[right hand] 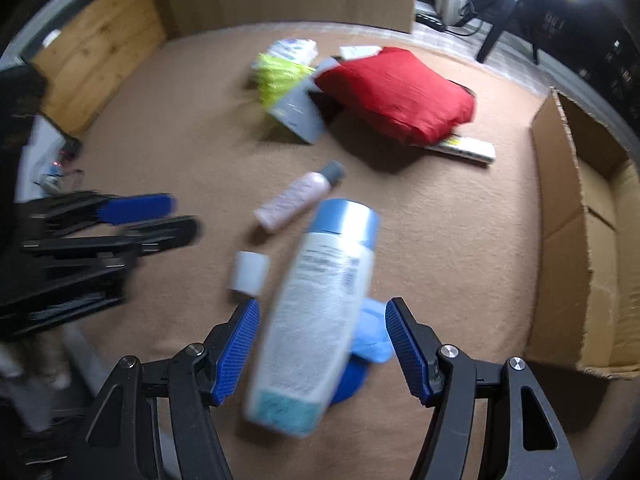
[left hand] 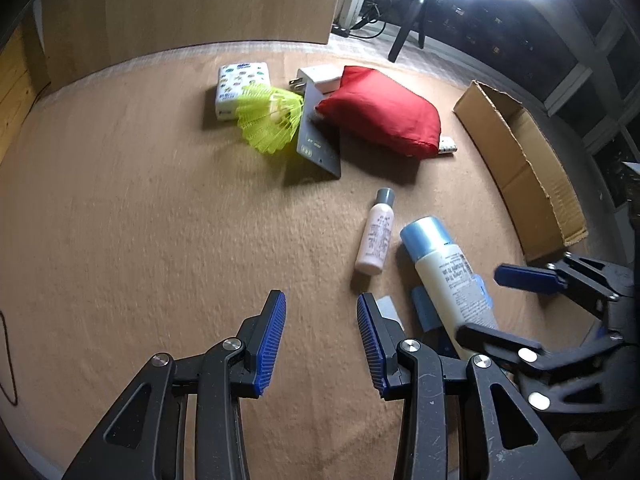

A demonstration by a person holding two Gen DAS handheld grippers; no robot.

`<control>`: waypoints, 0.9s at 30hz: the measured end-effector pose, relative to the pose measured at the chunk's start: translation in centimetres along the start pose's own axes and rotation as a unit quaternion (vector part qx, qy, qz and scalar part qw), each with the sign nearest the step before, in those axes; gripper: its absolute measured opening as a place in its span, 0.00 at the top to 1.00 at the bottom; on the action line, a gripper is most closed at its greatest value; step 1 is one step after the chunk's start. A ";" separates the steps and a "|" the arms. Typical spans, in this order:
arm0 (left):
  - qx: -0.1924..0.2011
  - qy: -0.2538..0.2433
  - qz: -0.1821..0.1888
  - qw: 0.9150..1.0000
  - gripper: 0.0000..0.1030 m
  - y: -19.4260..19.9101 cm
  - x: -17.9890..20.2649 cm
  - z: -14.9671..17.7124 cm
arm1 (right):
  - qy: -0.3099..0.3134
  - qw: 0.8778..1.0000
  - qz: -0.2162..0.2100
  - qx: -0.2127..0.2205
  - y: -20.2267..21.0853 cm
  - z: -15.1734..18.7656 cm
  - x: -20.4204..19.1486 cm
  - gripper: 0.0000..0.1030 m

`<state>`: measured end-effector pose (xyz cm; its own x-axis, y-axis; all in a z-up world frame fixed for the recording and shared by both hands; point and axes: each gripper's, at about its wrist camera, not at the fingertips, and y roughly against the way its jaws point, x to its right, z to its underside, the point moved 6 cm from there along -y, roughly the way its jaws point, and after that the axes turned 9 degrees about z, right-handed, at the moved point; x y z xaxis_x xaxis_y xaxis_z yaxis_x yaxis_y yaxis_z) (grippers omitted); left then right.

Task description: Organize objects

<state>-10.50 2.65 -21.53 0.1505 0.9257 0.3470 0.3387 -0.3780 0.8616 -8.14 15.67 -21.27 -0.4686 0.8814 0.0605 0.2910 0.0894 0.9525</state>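
Bottle (right hand: 320, 312): white, blue cap, lies between the right gripper's (right hand: 320, 344) pads; whether it is lifted or rests on the carpet I cannot tell, the view is blurred.
Long axis: runs almost straight along the fingers, cap end pointing away from the gripper, base end nearest the camera and tilted slightly left.
Right jaws: at a middling width, both pads just beside the bottle's flanks; a small gap seems to show on each side, so I judge no firm grip yet.
Left gripper (left hand: 322, 340): jaws fairly narrow, nothing between them, hanging over bare carpet (left hand: 140, 240) just left of the bottle.
Nearer hand: the right one, plainly; the bottle is within its reach, and beside, not in front of, the left.
Box (right hand: 580, 248): open cardboard, at the carpet's right edge, well apart from the bottle, to the right of the right gripper.
Small bottle (left hand: 376, 232): pinkish, grey cap, just beyond the big one, cap pointing to the far side.
Far pile: red pouch (left hand: 380, 112), yellow net (left hand: 268, 120), tissue pack (left hand: 240, 88) near the carpet's far edge.
Coming move, as I judge: close across the bottle's short width, then carry it right to the box.
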 end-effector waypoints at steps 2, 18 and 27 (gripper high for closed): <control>0.001 -0.001 -0.001 1.000 0.61 0.2 0.0 0.3 | -0.021 1.000 0.003 -0.009 -0.3 0.6 1.5 0.40; -0.018 -0.020 0.011 1.000 0.61 -2.2 2.8 0.6 | -0.192 0.981 -0.024 -0.031 -1.4 3.2 8.9 0.41; -0.015 -0.008 -0.002 1.000 0.61 -1.9 1.6 0.6 | -0.198 0.979 0.041 -0.016 -3.0 0.4 9.9 0.42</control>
<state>-10.37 4.86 -22.83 0.1645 0.9271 0.3367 0.3113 -0.3727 0.8742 -13.37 24.32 -23.66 -0.0827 0.9963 0.0231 0.2843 0.0013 0.9587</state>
